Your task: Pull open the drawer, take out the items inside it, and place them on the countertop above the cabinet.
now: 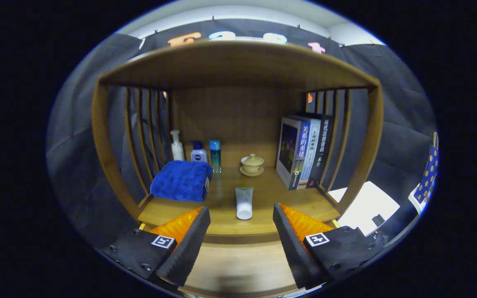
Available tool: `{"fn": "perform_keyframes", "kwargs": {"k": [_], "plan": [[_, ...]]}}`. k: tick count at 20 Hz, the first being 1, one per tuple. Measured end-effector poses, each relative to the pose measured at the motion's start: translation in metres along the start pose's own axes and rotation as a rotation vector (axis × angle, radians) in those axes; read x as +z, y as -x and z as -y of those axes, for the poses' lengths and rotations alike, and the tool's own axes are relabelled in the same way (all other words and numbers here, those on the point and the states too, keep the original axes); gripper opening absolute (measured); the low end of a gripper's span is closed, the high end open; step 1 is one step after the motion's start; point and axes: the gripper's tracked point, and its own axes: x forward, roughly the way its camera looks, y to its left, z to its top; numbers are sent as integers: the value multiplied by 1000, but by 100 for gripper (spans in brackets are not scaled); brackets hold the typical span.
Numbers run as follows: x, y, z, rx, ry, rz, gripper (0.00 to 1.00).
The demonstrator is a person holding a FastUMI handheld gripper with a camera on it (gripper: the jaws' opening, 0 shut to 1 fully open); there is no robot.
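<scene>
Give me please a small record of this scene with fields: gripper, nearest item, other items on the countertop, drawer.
gripper: gripper open, fingers wide apart, holding nothing
nearest item: white tube standing cap down on the countertop, just ahead of the fingers
left side: folded blue towel; behind it three bottles
middle back: lidded cup on a saucer
right side: upright books
drawer: cannot tell whether open

Folded blue towel (181, 181) lies at the left of the wooden shelf unit (238, 66); behind it stand a white pump bottle (176, 145), a blue-capped white bottle (198, 152) and a teal bottle (215, 155). Lidded beige cup on saucer (251, 164) sits mid-back. Three books (302, 151) stand upright at right.
</scene>
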Motion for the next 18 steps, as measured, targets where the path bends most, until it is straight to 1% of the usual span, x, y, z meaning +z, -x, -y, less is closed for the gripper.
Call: {"fn": "perform_keyframes", "kwargs": {"k": [3, 7, 12, 16, 18], "plan": [[-2, 52, -9, 27, -6, 97, 99], [-25, 99, -16, 48, -5, 178, 99], [-77, 127, -29, 60, -16, 203, 99], [-125, 137, -30, 66, -48, 164, 99], [-146, 138, -25, 53, -56, 145, 99]]}}
